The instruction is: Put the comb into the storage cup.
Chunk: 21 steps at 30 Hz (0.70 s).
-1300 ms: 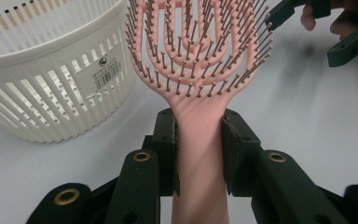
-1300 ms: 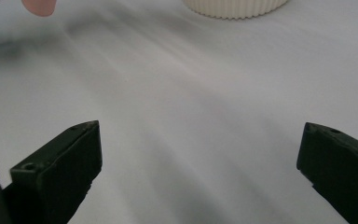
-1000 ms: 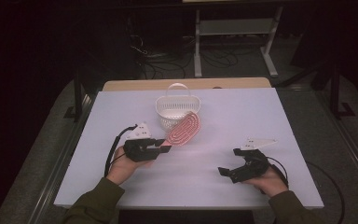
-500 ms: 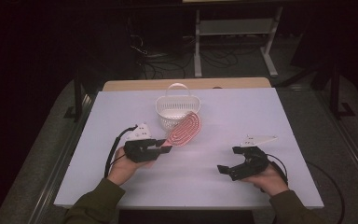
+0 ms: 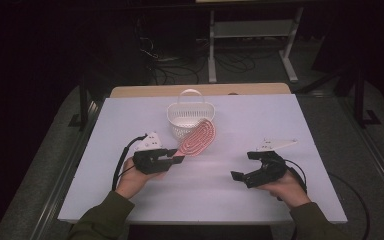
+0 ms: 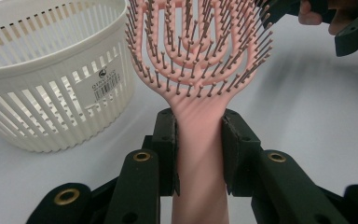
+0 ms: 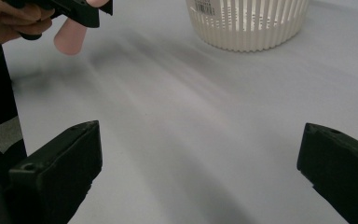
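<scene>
- Pink hairbrush clamped by its handle in left gripper; head raised, leaning at rim of white basket
- Right gripper idle over table; jaws wide apart, holding nothing
- Risk: bristles snagging basket slats, tipping it; handle twisting between pads

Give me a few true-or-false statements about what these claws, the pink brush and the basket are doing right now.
1. The left claw grips the pink hairbrush by its handle. True.
2. The right claw holds the white basket. False: its jaws stand wide apart with nothing between them.
3. The brush lies inside the basket. False: it is outside, its bristled head next to the basket's wall.
4. The basket stands upright on the white table. True.
5. The basket is full of brushes. False: no brush is in it.
</scene>
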### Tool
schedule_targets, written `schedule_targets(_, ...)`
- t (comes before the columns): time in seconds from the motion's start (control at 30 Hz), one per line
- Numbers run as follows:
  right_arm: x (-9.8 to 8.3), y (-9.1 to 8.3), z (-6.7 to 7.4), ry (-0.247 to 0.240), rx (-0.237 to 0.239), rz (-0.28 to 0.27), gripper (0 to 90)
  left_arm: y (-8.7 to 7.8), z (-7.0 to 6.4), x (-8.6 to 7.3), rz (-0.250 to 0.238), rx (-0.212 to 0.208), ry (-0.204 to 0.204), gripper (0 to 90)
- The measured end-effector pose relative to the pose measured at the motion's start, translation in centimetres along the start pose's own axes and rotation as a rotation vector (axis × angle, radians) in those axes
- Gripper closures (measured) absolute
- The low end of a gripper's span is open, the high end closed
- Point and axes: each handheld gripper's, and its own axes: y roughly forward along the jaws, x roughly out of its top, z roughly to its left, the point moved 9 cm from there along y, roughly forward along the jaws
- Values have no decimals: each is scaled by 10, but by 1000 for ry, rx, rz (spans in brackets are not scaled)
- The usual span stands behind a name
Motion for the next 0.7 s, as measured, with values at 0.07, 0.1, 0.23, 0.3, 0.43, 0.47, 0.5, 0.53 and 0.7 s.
schedule_targets(0.07,2,0,0,2,3,-6,0,0,0,0,-2,3,-2,702)
schedule_targets(0.1,4,1,-1,5,7,-10,0,0,1,0,-3,3,-5,702)
schedule_targets(0.23,6,2,-3,7,12,-14,0,1,2,3,-13,9,-9,702)
schedule_targets(0.3,8,4,-3,7,12,-16,0,2,2,5,-18,9,-9,702)
schedule_targets(0.43,13,5,-3,4,9,-16,0,1,0,5,-20,7,-2,702)
schedule_targets(0.47,15,5,-3,2,8,-19,0,1,0,5,-22,7,3,702)
schedule_targets(0.5,16,5,-2,0,9,-21,0,1,0,6,-27,5,0,702)
schedule_targets(0.53,18,6,-1,2,11,-26,0,2,0,7,-34,0,-3,702)
schedule_targets(0.7,24,8,2,-8,14,-30,0,2,1,6,-34,-6,3,702)
